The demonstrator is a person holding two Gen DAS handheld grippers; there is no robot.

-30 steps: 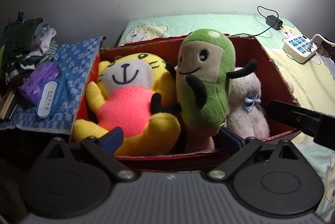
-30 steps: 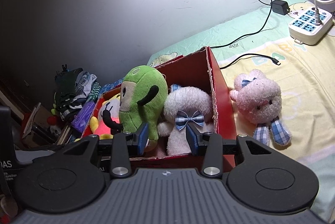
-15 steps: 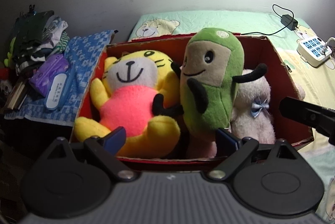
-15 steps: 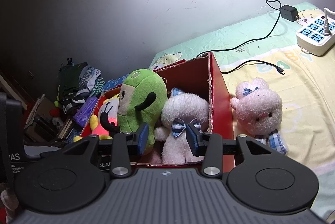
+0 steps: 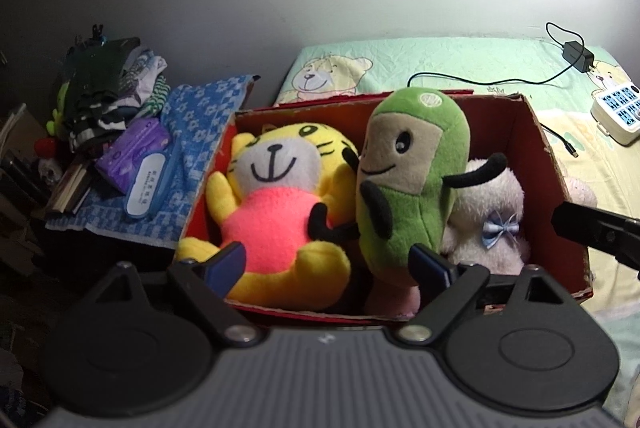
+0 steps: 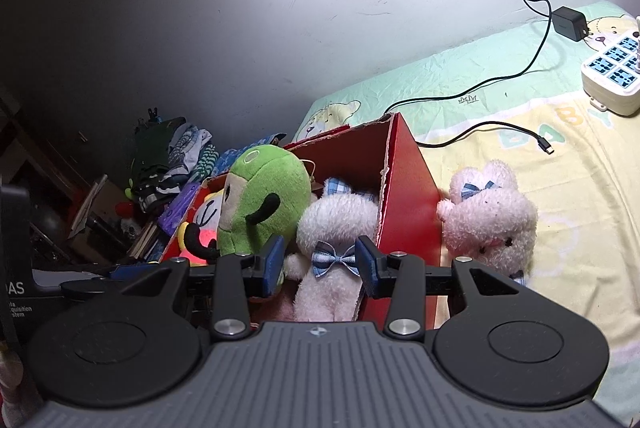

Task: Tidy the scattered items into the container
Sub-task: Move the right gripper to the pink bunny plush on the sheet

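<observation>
Three plush toys fill the red box [image 6: 404, 188]; a pink bunny [image 6: 490, 216] waits at three o'clock. Both hand-held grippers empty: left [image 5: 326, 266] closing, right [image 6: 320, 264] part-spread.

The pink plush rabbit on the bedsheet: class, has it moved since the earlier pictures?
No. The pink plush rabbit still lies beside the red cardboard box, below the cable's plug end; only the camera shifted.

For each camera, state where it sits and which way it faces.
Left wrist: rides the left hand-held gripper, jaws closing on nothing, looking down into the red cardboard box; right gripper's tip at right.
Right wrist: rides the right hand-held gripper, facing the box's right end; left gripper's body at left.
Shared: box, green plush toy, white bow-tie plush.
</observation>
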